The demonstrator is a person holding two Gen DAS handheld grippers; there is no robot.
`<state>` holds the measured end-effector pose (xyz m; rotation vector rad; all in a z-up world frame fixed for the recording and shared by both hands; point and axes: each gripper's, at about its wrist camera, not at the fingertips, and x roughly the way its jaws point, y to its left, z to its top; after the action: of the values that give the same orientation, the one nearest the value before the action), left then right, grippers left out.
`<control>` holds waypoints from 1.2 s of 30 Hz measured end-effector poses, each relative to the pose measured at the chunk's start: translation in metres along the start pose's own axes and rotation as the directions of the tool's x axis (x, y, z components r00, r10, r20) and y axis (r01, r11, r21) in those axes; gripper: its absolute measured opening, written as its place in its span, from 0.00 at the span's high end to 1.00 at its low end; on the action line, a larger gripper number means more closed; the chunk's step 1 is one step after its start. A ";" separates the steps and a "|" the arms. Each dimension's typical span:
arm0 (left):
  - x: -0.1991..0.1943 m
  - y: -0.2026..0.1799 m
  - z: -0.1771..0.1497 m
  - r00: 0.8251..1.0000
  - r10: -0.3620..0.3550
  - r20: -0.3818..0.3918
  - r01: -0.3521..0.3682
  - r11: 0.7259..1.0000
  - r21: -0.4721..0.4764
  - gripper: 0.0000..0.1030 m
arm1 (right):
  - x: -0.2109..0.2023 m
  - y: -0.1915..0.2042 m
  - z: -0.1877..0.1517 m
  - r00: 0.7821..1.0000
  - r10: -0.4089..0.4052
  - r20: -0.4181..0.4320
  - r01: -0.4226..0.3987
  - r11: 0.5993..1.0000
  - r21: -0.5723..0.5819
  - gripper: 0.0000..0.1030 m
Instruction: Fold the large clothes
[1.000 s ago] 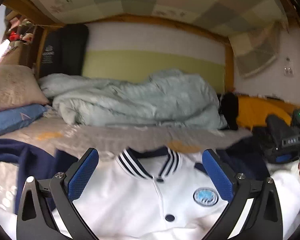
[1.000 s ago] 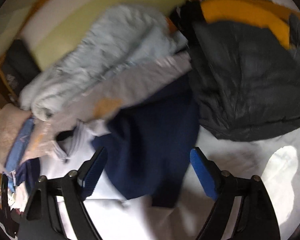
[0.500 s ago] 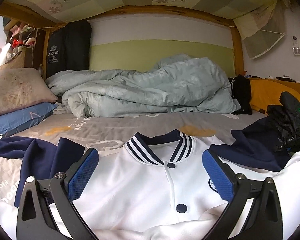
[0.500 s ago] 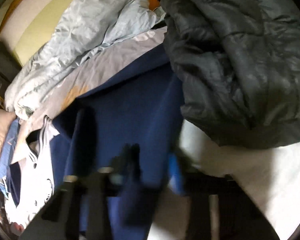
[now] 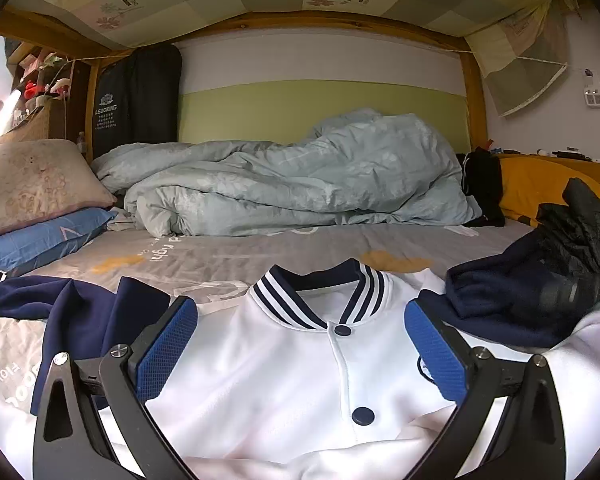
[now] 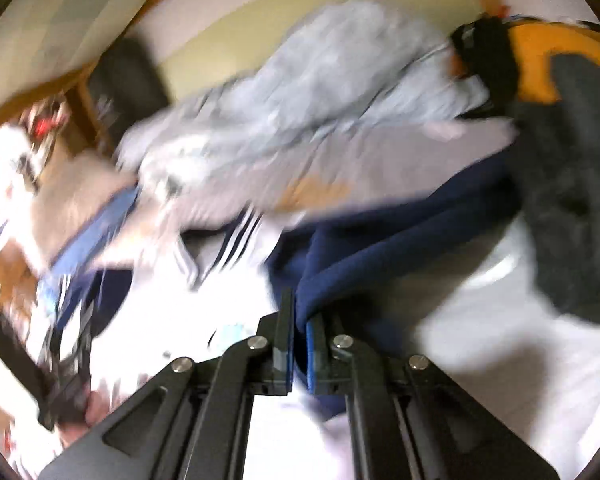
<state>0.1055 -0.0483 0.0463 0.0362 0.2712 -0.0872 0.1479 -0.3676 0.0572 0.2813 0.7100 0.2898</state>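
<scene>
**Soft jacket, sleeve pinched**

The white jacket [image 5: 284, 368] lies face-up on the bed [image 5: 300, 252]; it looks soft, limp and bulky. The right gripper [image 6: 298, 344] pinches its navy sleeve [image 6: 380, 256], a sensible hold. The left gripper [image 5: 300, 360] hovers, fingers spread.

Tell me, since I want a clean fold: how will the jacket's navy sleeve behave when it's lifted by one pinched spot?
Probably floppy: the navy sleeve already bunches in soft folds where the right gripper is shut on it, so it should sag below the pinch. It looks like thick knit, so likely not slippery. It may tug the white jacket along.
</scene>
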 end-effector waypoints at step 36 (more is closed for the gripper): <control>0.004 -0.003 -0.002 1.000 -0.001 -0.018 0.000 1.000 -0.011 0.00 | 0.045 -0.137 0.022 0.973 -0.232 -0.019 0.222 0.902 0.371 0.40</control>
<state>0.1086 -0.0513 0.0434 0.0255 0.2896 -0.0857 0.2176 -0.4813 -0.0016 0.5569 0.7635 -0.0751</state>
